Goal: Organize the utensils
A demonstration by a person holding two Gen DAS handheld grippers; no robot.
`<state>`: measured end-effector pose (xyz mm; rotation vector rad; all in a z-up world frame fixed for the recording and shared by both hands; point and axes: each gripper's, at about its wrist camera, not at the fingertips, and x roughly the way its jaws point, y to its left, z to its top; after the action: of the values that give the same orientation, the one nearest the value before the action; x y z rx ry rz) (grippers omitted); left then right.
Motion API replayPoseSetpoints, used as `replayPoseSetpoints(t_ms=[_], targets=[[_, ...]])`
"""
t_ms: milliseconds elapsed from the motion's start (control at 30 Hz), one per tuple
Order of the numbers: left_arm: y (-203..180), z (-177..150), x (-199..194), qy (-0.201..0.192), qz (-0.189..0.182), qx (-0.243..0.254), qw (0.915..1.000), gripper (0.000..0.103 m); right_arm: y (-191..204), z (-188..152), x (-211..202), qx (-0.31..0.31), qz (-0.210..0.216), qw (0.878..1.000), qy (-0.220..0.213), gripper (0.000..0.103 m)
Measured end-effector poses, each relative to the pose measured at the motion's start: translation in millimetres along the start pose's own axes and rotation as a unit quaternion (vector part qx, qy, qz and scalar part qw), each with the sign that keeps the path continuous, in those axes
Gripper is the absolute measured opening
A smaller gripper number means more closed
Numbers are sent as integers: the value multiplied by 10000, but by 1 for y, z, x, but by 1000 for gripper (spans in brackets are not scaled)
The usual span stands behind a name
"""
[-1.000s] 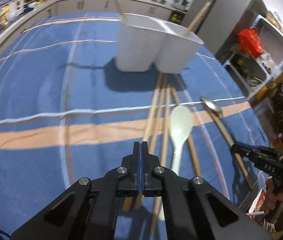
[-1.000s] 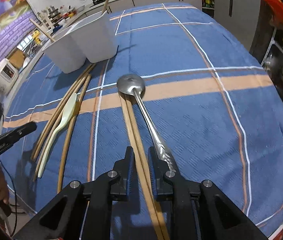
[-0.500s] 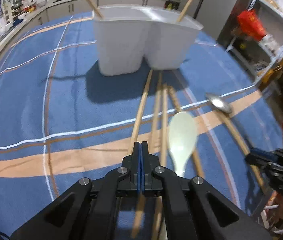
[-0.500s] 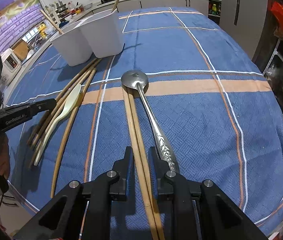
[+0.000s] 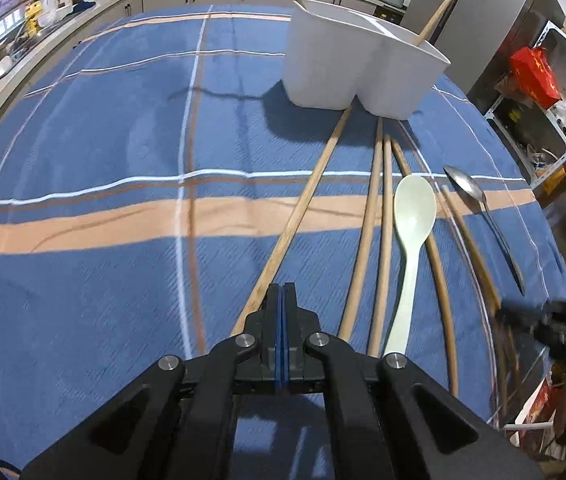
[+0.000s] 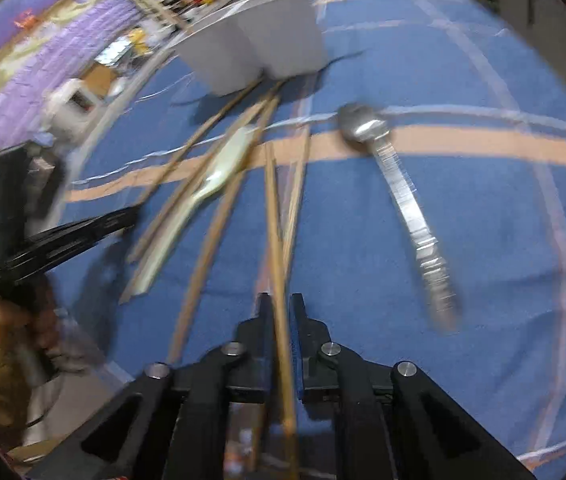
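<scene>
Right claw (image 6: 281,308) is clamped on a chopstick (image 6: 277,216), maybe a pair, the blur makes it hard to count. The stick runs out between the jaws toward the holder (image 6: 259,52), and it looks tipped up off the cloth (image 6: 463,240). Left claw (image 5: 282,300) is pressed fully together with nothing in it, hovering over the near end of another loose chopstick (image 5: 303,208).

My take on doing this step right: the grip sits near one end, so the long free end will swing. I'd lift slowly, get the tip pointing down and clear the holder rim before letting go. It looks like a two-part white plastic tub with a stick already leaning in each half, so pick the half that fits.

Stuff still on the worktop: thin round wooden sticks fanned out from the holder base, a pale green spoon (image 5: 413,216) (smooth, matte, plastic I'd guess) lying among them, and a shiny steel spoon (image 6: 399,188) with a patterned handle off on its own. The cloth is blue woven plaid with orange and white stripes, grippy-looking.
</scene>
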<state>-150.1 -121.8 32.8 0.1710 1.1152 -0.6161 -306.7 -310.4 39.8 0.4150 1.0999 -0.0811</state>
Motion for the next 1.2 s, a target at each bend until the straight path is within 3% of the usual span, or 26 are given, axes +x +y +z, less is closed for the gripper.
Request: replayPoseSetpoints(t_ms=[67,200,400,567,633,700,900,967,1067,1200], targets=[[-1,-4,-5,-113,-26,42,9999,0,-6,3,-2,0,-382,9993,-48,17],[-3,2,-10,-322,41,210,9993,0,-16,5,-4,180,-257,9995,-50,17],[-16,26,10,-389,260,681,9966,2,-4,4,-1,-109,-553,9984,-89,17],[-22,40,23,-319,97,978,9946,13,-7,5,0,-91,-534,9985,-101,17],[-25,45,24,-339,-61,1062,9938,24,-8,5,-1,-84,-534,9985,-119,17],[-29,50,29,-316,-55,1166,9927,29,-7,5,0,-81,-545,9984,-134,17],[-38,62,51,-56,38,1349,9908,28,-6,7,0,-75,-597,9981,-97,17],[-41,65,50,-44,164,1332,9909,8,-3,11,2,-151,-635,9979,-11,17],[-43,68,49,39,148,1120,9936,8,-3,17,6,-127,-580,9982,63,7],[-41,55,40,157,50,822,9965,6,-8,16,5,30,-379,9992,87,6]])
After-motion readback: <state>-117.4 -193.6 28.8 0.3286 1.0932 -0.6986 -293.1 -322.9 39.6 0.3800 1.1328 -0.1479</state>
